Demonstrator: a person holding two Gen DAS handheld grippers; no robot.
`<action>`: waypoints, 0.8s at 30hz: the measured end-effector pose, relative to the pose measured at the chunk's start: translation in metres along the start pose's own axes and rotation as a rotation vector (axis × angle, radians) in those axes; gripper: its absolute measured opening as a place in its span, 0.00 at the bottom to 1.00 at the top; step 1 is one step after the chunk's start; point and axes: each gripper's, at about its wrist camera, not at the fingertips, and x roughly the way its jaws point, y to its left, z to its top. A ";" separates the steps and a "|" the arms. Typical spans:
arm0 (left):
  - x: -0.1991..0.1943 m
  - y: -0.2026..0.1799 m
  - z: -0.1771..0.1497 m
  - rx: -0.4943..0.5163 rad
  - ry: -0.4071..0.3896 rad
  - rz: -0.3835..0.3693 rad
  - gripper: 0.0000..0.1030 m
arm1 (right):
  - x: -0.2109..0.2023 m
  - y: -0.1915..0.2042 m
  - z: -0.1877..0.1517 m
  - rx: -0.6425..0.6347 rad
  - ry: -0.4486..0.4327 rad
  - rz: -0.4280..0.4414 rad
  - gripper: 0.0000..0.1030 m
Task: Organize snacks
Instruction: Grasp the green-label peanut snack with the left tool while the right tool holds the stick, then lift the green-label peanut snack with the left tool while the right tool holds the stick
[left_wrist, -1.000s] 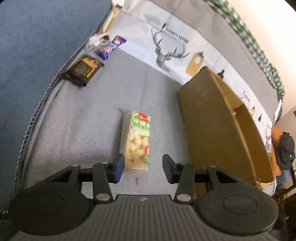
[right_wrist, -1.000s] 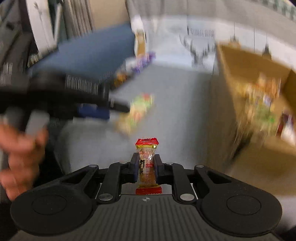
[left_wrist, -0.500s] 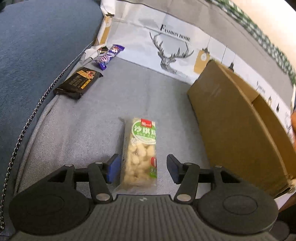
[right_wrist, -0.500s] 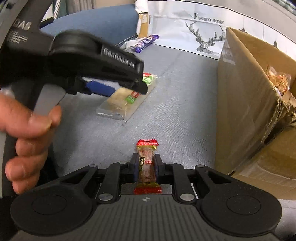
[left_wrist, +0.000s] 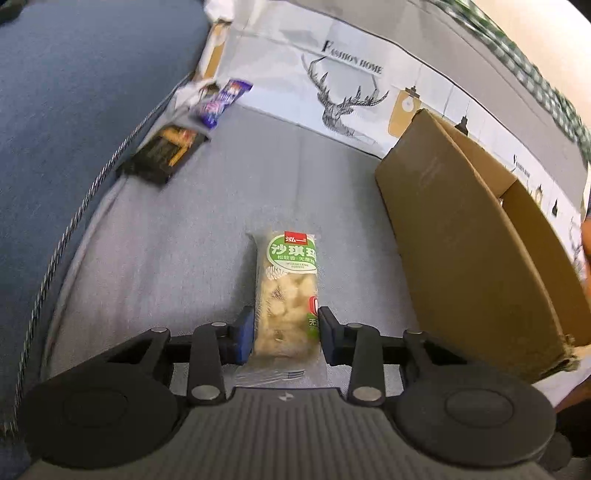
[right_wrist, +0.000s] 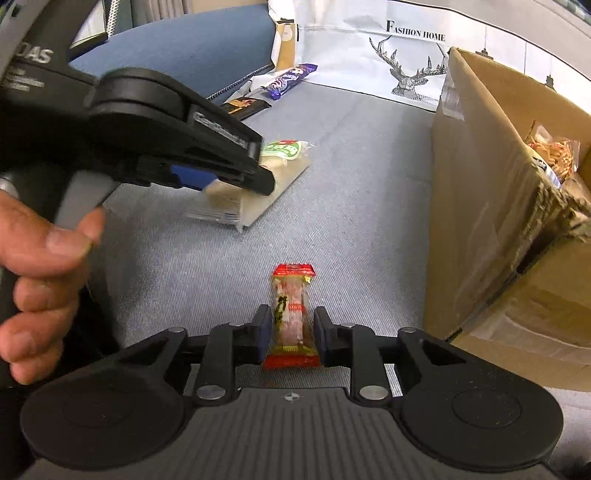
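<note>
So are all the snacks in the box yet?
Not yet. Some snacks already sit in the cardboard box. The left gripper is closing around the green-label pack; the right gripper is opening around the red-ended candy. The purple bar and dark packet remain outside.

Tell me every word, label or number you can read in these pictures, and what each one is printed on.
"FASHION HOME": white printed cloth, above the deer drawing.
"沙琪玛": green label of the clear snack pack; the smaller print beneath is too small to read.
"...DAS": body of the left gripper, cut off by the frame edge.
Raised lettering on the left gripper's arm: blurred.
Purple wrapper, black packet, red-ended snack: print unreadable.
</note>
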 end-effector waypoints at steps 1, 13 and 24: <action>-0.001 0.003 -0.002 -0.028 0.019 -0.011 0.39 | 0.000 0.000 -0.001 0.000 0.001 -0.001 0.27; 0.000 0.005 -0.012 -0.096 0.067 -0.002 0.41 | 0.000 0.000 -0.005 -0.011 -0.014 -0.014 0.22; 0.001 0.003 -0.014 -0.086 0.060 0.002 0.45 | 0.000 0.001 -0.005 -0.009 -0.014 -0.015 0.22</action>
